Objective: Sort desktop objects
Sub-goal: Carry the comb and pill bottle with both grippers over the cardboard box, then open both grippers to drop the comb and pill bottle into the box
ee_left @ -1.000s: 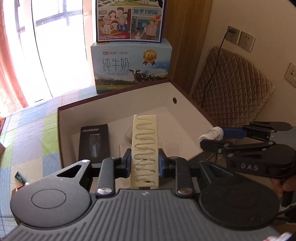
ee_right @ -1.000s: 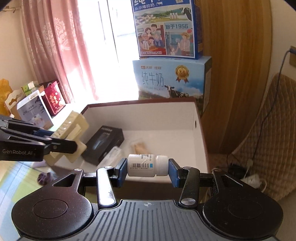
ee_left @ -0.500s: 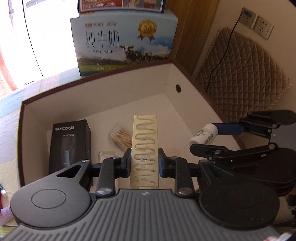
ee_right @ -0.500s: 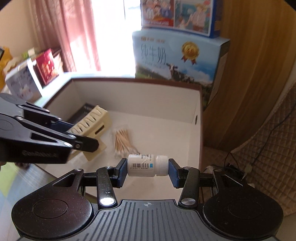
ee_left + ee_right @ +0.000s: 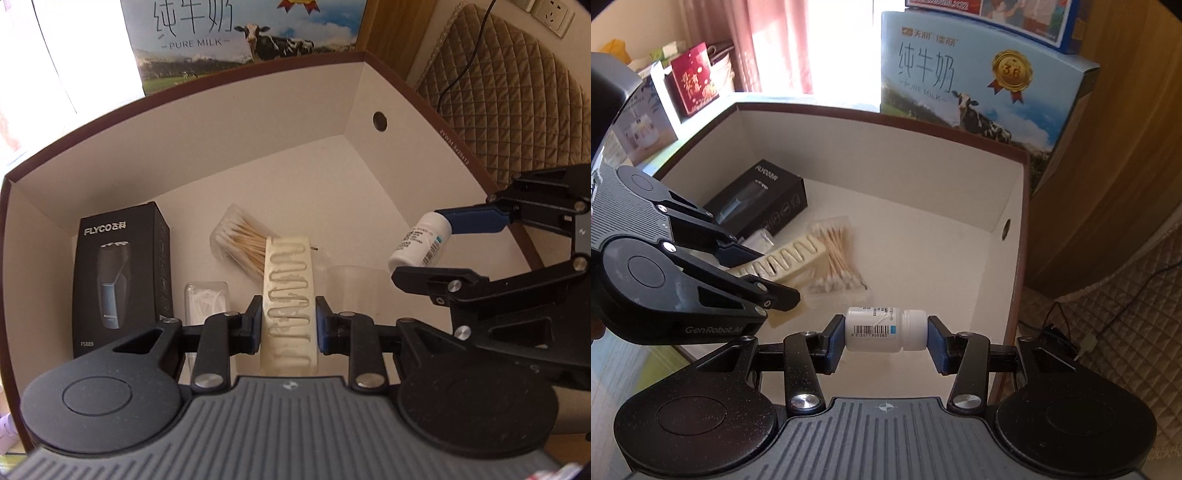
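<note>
1. Left gripper (image 5: pixel 289 328) clamps a cream slotted rack (image 5: pixel 290 295) across its narrow width, long axis pointing to 12 o'clock, hanging over the floor of the open cardboard box (image 5: pixel 258 122).
2. Below its far end: cotton swab pack (image 5: pixel 240 242) at 11 o'clock, black shaver box (image 5: pixel 118 273) at 10 o'clock.
3. Right gripper (image 5: pixel 886 336) pinches a white pill bottle (image 5: pixel 882 330) end to end, long axis 9-to-3, cap at 3 o'clock, above the box's near edge.
4. Judgement: both loads look ready to drop in; bare floor lies at 12 to 1 o'clock of the bottle.
</note>
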Demonstrator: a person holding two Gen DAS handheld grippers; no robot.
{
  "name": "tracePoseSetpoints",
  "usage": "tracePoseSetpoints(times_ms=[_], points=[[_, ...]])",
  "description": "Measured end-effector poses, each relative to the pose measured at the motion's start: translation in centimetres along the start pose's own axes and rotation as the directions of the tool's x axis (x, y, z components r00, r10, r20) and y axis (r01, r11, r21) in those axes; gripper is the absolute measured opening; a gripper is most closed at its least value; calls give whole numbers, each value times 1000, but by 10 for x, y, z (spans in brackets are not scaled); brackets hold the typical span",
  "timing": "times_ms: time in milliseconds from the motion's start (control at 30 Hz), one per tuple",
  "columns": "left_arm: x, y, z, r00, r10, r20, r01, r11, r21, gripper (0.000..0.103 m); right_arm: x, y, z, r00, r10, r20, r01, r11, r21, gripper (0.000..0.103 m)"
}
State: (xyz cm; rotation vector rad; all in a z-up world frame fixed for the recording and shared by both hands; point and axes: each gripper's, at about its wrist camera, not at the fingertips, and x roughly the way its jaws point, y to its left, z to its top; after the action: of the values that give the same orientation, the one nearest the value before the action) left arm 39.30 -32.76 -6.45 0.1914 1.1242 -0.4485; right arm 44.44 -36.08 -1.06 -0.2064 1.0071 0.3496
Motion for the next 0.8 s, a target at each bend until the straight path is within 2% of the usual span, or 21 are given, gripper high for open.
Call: tracePoseSetpoints(times_ms=[167, 600, 800], points=[[3, 0, 0, 1000, -6, -1, 6, 1000, 5, 24, 6, 0, 2, 1000, 2, -24, -2, 1000, -26, 44], [-5, 7, 2, 999, 47, 24, -48, 999, 19, 43, 16, 3, 5, 998, -19, -66, 13, 996, -91, 44], [-7, 15, -1, 997, 77, 25, -78, 997, 16, 53, 20, 7, 5, 997, -60, -55, 52, 989, -139, 45]])
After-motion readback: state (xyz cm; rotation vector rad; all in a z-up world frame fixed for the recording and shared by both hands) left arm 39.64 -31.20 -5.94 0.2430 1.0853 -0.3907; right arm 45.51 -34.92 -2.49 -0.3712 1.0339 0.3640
